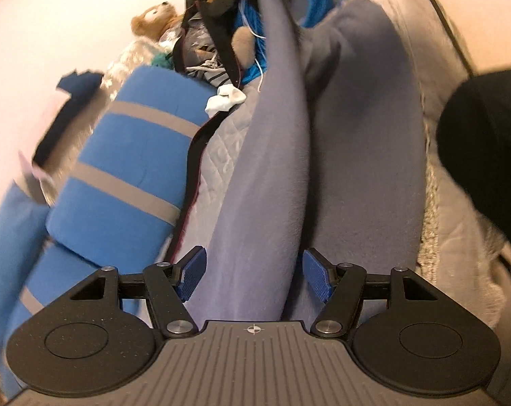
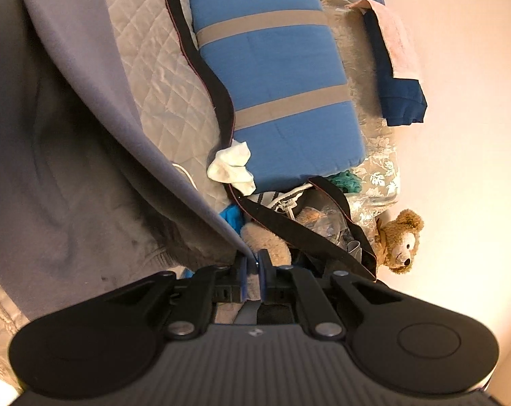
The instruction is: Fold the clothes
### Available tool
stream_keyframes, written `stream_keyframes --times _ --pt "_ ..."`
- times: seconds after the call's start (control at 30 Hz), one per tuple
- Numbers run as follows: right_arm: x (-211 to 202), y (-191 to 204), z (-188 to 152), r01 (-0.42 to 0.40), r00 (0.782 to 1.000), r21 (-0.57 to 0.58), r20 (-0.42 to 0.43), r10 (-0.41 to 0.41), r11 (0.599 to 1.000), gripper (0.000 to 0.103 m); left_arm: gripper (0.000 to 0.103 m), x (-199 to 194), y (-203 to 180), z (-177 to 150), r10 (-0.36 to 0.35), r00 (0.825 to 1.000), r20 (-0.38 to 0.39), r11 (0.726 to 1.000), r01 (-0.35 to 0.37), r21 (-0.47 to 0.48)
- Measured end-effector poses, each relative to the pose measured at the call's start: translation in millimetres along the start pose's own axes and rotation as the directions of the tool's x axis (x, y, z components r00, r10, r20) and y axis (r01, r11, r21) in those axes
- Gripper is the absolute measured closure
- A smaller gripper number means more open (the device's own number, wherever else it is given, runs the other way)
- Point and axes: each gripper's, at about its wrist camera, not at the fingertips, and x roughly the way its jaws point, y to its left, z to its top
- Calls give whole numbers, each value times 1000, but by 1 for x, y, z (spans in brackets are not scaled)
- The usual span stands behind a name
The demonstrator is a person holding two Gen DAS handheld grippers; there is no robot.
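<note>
- The right gripper [image 2: 252,267] is pinching a corner of the grey-purple garment [image 2: 86,155]; its blue pads are nearly together on the cloth
- The left gripper [image 1: 253,275] is standing about half open, a raised fold of the same garment [image 1: 272,169] is running between its pads [image 1: 191,279], which are not pressing it
- The garment is lying over a grey quilted cover [image 2: 154,77], beside a blue striped cushion [image 2: 275,77]
- A teddy bear [image 2: 399,242] is sitting further out

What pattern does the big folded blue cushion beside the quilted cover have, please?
The folded blue cushion is plain blue crossed by two grey bands, clearest in the right wrist view.
</note>
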Motion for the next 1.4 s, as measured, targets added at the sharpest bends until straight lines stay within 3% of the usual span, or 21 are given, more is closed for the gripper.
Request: stream_keyframes --times 0.03,0.1,0.17,0.2,0.43,0.57,0.73,1.4 --pt "0 -1 0 -2 1000 4 -2 2 1000 89 41 4 -5 2 19 1000 -12 999 -19 32" --pt "1 -2 -1 -8 1000 12 -10 8 1000 89 53 8 -15 5 67 997 -36 991 -63 115" --pt "2 -1 -3 -15 1000 19 -15 15 1000 89 98 5 -19 6 100 995 -31 982 -93 166" --pt "2 2 -5 -21 1000 18 -17 21 1000 89 100 2 -19 5 106 994 -31 979 -99 175" --pt "-1 36 -33 -80 995 41 -54 82 996 90 101 -25 -6 4 80 997 16 981 -82 175" --pt "-9 60 -47 -117 991 54 -64 120 992 101 101 -37 -6 7 55 998 44 983 -62 172" --pt "-15 80 -62 -144 985 85 -87 151 986 103 101 -46 -9 14 8 998 59 986 -17 166" --pt "-9 112 -76 -199 966 83 -150 209 977 103 101 -42 -52 11 -102 995 19 978 97 186"
